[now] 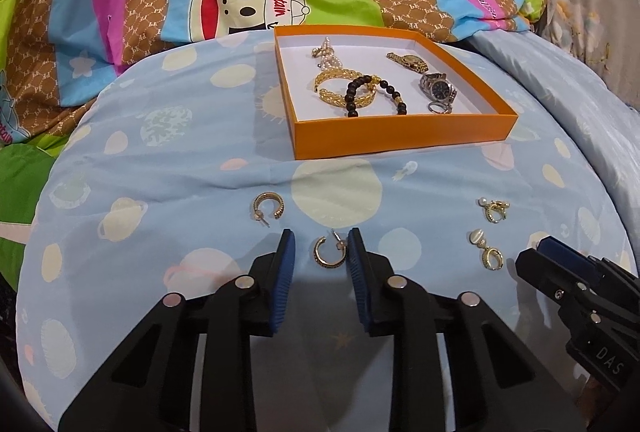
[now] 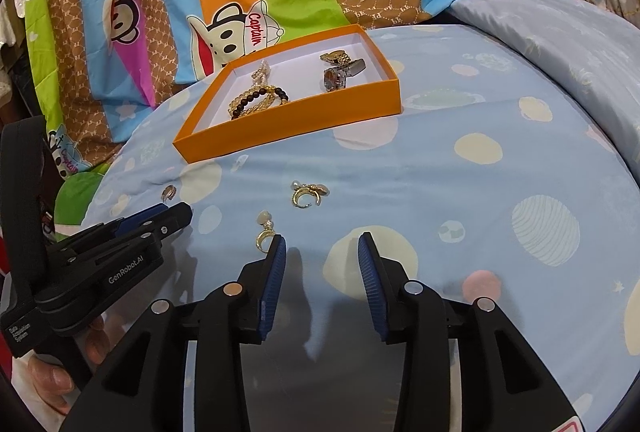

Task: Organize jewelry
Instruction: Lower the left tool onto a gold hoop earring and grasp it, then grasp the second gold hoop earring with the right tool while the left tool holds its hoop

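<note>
Left wrist view: the left gripper (image 1: 321,242) straddles 1 gold hoop earring (image 1: 329,251) lying flat on the blue quilt (image 1: 160,192); its ribbed blue pads (image 1: 285,260) stand narrowly apart, the right one about touching the hoop, nothing lifted. The orange box (image 1: 400,136) beyond holds bracelets and watches.

Right wrist view: the right gripper (image 2: 322,246) is partly open and empty, its left pad just beside a pearl drop earring (image 2: 265,232), evidently staged for pickup.

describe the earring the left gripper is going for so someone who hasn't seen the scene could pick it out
Start at the orange box on the blue planet-print sheet; four earrings lie loose in front of it. Take the plain gold hoop between the left gripper fingers, pads not yet pressing it. Its twin hoop lies outside the jaws, and the other two earrings carry pearls.
</note>
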`<state>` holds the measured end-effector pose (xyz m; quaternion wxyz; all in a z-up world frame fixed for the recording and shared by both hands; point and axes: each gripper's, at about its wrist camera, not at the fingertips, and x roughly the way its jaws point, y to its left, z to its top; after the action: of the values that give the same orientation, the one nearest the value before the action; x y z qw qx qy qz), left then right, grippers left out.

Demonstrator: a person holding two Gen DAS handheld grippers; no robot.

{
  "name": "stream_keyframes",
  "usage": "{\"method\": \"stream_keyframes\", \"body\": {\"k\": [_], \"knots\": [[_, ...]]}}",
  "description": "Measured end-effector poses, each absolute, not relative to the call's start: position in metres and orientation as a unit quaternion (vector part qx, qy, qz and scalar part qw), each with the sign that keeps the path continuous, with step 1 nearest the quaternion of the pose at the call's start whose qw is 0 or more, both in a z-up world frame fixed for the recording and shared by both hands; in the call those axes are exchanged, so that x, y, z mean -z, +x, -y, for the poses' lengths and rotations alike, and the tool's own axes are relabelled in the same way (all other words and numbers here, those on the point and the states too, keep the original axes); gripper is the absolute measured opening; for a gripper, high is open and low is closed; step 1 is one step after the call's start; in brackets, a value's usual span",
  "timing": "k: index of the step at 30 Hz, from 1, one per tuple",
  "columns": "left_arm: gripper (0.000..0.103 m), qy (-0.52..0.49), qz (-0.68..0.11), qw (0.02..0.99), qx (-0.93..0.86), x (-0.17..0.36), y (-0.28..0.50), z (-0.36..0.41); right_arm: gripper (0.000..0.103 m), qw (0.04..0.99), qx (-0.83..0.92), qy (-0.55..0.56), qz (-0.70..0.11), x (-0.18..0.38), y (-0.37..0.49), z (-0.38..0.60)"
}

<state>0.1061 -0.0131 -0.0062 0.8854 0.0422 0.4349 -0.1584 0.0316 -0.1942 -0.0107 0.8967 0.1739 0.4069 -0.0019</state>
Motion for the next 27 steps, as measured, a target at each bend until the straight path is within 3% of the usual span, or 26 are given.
{"method": "stream_keyframes", "body": {"k": [3, 19, 27], "knots": [[0.018, 0.03, -0.436, 0.885, 0.163, 0.006, 0.107, 0.01, 0.038, 0.897, 0.002, 0.174, -0.406, 0.011, 0.031, 0.194], [0.018, 0.002, -0.44, 0.88, 0.179, 0.006, 0.101, -0.005, 0.038, 0.896, -0.001, 0.179, -0.405, 0.01, 0.032, 0.195], [0.027, 0.019, -0.437, 0.881, 0.178, 0.006, 0.105, 0.005, 0.039, 0.896, -0.002, 0.181, -0.404, 0.01, 0.031, 0.195]]}}
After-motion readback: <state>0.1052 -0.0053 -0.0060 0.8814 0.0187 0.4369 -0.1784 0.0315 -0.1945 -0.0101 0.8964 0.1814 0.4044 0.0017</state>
